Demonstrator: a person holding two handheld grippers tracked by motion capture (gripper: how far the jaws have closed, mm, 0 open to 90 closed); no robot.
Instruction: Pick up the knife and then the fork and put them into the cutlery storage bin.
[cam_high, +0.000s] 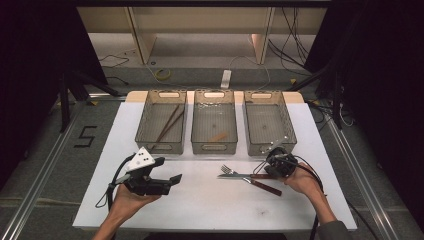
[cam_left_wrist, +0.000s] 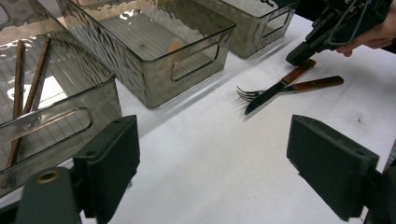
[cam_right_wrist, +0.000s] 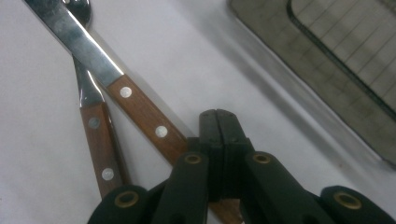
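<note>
Right gripper view has the right tongs (cam_right_wrist: 219, 122) pressed together above the knife (cam_right_wrist: 116, 88) handle, gripping nothing I can see. Knife and fork (cam_high: 230, 171) lie crossed on the white tabletop (cam_high: 210, 200), near the right bin (cam_high: 287, 127). Left tongs (cam_left_wrist: 215, 163) are spread, empty.

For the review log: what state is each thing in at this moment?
Left gripper: open, holding nothing.
Right gripper: shut, over the knife handle.
Knife: flat on the table, crossing the fork.
Fork: flat on the table.
Left bin: holds chopsticks.
Right bin: empty.
</note>
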